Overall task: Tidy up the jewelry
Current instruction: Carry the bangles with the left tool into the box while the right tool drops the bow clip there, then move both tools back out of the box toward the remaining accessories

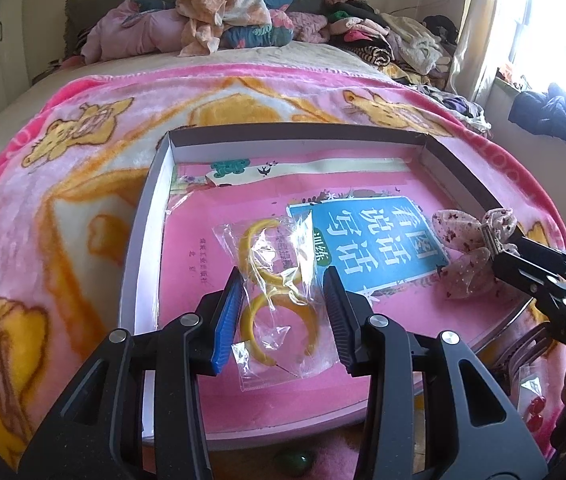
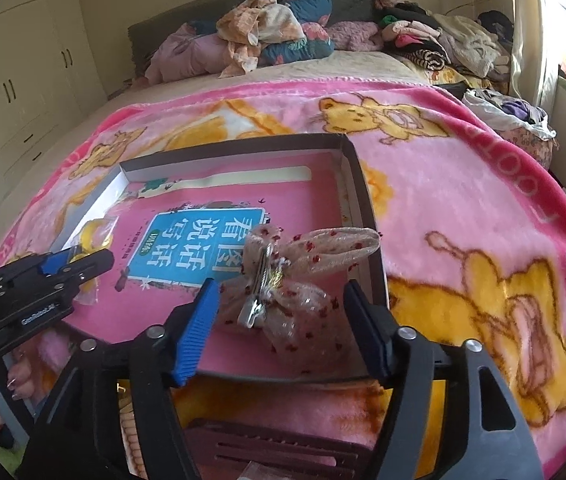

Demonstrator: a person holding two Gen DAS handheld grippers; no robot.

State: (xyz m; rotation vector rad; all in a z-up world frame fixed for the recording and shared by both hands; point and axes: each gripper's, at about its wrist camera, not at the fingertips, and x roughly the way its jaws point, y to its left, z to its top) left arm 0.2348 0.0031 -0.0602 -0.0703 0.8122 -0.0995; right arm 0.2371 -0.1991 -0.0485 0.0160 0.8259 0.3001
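While both tools [image 1: 283,316] [image 2: 283,328] gape, bow clip [image 2: 283,280] lies in box [image 1: 283,130].

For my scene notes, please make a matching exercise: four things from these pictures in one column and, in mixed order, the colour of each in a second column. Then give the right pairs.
Things:
1. bracelets in the clear bag
2. title panel on the book
3. blanket
4. hair bow

Colours:
A. teal with white characters
B. sheer beige with red dots
C. yellow
D. pink with yellow bears

Pairs: 1-C, 2-A, 3-D, 4-B
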